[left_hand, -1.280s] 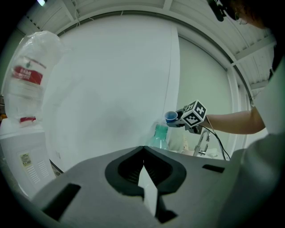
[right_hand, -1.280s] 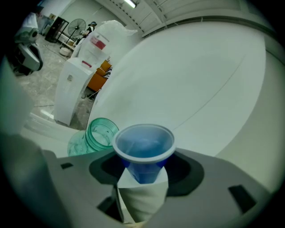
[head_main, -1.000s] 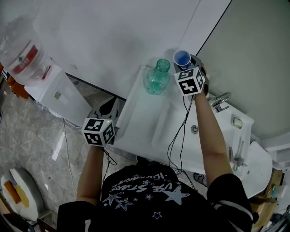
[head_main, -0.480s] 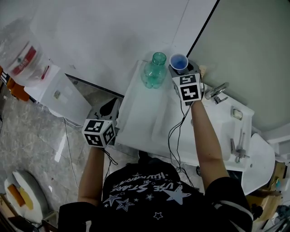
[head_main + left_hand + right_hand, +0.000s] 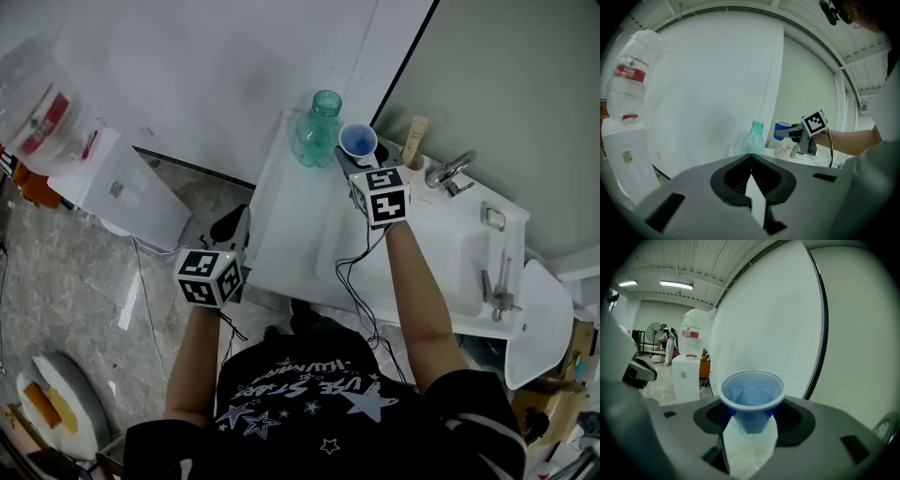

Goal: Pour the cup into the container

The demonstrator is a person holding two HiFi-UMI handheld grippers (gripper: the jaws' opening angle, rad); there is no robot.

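White wall panel (image 5: 216, 66) fills the far left of the head view; a dark seam divides it from a grey-green wall (image 5: 506, 84) on the right. Pale marbled floor (image 5: 66, 281) lies to the left, below a white counter (image 5: 291, 234) that runs from the far wall toward the person and carries a chrome faucet (image 5: 448, 172) on its right. A white water dispenser (image 5: 112, 183) stands on the floor left of the counter, with an inverted clear jug (image 5: 52, 117) on top.

At the counter's far end stands the container, a green translucent bottle (image 5: 317, 131), upright and uncapped. The blue cup (image 5: 357, 142) is just right of its neck, upright, with its rim near the level of the bottle's mouth. The right gripper (image 5: 354, 161) grasps the cup, one jaw on each side of its lower wall. The left gripper (image 5: 232, 223) hangs off the counter's near left edge, well apart from the bottle; its jaw tips meet with nothing between them. A black cable (image 5: 361, 281) trails from the right gripper across the counter.

Whether the cup holds liquid cannot be told: its interior reads as plain blue. A pale wooden object (image 5: 413, 141) beside the faucet is too small to identify. The counter's right end is cut off by clutter.
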